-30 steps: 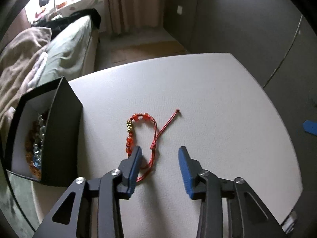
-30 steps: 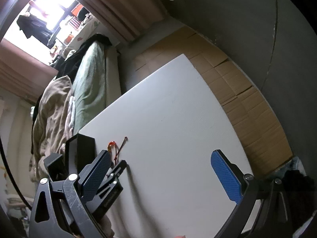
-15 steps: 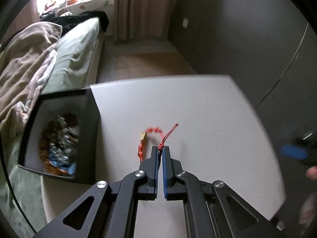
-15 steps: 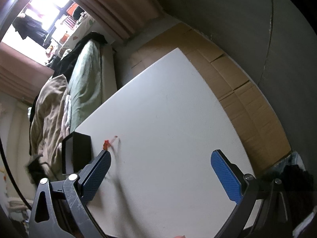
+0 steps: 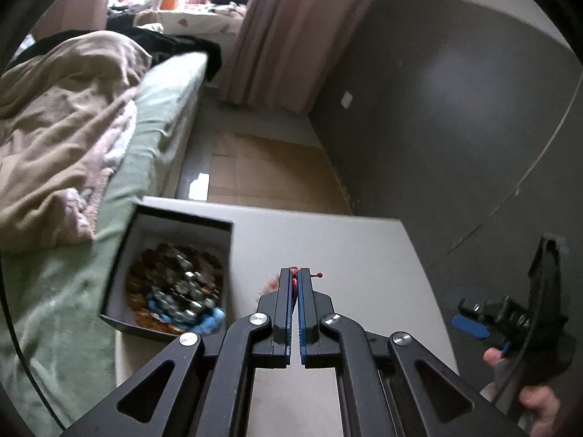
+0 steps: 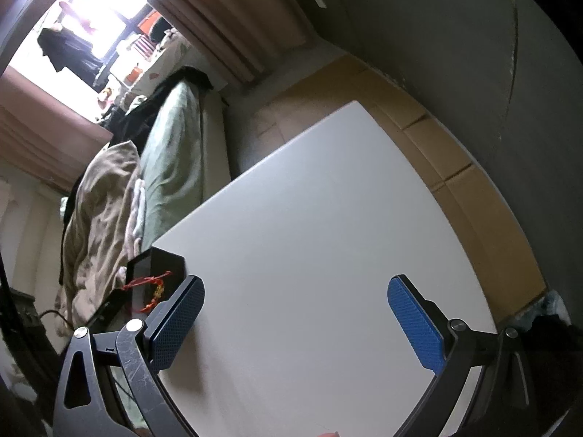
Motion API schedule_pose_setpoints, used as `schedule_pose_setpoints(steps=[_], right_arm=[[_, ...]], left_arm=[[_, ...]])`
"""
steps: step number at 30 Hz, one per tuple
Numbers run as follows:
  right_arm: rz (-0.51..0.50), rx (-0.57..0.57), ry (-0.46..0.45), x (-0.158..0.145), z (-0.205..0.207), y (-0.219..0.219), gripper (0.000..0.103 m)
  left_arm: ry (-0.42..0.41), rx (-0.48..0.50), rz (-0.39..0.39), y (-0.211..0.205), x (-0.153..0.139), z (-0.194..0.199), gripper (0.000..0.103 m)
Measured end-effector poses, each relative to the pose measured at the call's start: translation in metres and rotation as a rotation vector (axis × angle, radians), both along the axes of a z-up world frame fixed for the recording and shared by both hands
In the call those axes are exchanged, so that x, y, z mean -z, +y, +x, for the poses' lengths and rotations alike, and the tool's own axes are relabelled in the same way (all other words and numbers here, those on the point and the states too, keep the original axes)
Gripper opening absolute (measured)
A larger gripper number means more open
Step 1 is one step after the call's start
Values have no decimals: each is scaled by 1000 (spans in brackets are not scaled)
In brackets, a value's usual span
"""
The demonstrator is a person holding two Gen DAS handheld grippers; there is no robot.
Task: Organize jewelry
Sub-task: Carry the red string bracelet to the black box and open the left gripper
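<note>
light: daylight from window (image 6: 91, 25) at top left, blown out in right wrist view; room otherwise dim
shadow: soft, under right gripper (image 6: 295, 322) on tabletop (image 6: 328, 218)
blur: jewelry box (image 5: 171, 276) smeared w/ motion, left wrist view
distortion: fisheye bend, dark vignette at edges

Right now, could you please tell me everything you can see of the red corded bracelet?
The red corded bracelet is a thin red woven cord strung with red beads and a few gold ones. It is pinched between the blue-padded fingers of the left gripper, which is shut on it. In the left wrist view only a bunched bit of cord and one knotted tail tip show. In the right wrist view it dangles limp in front of the black cardboard jewelry box.
</note>
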State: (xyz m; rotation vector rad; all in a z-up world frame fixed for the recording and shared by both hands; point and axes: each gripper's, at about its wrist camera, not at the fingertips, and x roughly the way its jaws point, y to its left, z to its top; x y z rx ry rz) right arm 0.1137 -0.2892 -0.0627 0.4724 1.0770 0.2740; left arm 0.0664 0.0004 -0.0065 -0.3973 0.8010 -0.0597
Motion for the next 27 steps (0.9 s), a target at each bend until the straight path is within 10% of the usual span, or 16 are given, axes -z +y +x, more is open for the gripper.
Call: schedule_pose_setpoints(steps=[27], right_arm=[[0, -51, 26, 13, 32, 50, 102]], left_arm=[[40, -89, -54, 61, 16, 27, 2]])
